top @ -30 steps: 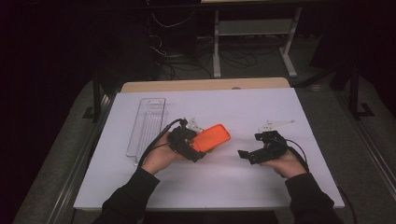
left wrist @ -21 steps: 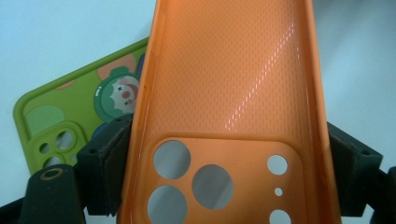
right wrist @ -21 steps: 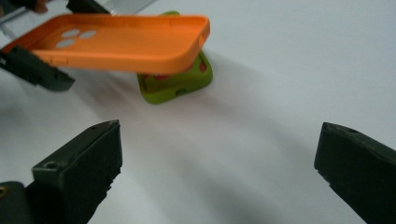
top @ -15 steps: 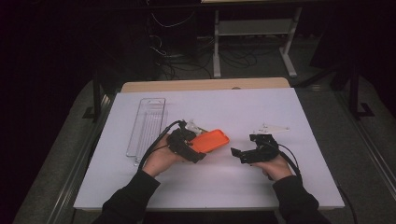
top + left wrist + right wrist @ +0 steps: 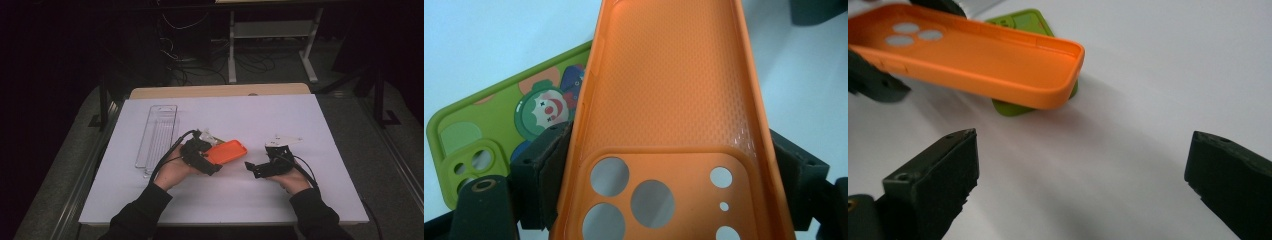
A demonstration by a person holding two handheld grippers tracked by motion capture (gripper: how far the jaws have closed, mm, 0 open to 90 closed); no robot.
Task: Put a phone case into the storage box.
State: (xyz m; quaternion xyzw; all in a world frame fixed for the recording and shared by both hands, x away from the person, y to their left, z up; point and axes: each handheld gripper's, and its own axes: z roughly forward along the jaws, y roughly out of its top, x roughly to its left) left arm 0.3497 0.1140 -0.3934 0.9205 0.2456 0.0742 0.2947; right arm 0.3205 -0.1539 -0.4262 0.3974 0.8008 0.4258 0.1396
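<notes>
Our left gripper [image 5: 212, 161] clamps the orange case [image 5: 664, 115]; our right gripper [image 5: 1083, 185], jaws wide, should square up on its free end.

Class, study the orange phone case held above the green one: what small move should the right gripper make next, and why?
Probably ease the right gripper forward to the free end of the orange silicone phone case. Its jaws stand wide open with nothing between them, aimed at that end, while the left gripper clamps the camera-hole end above the green cartoon-printed phone case on the white table.

left gripper [image 5: 212, 159] clamped, right gripper [image 5: 255, 169] agape
</notes>
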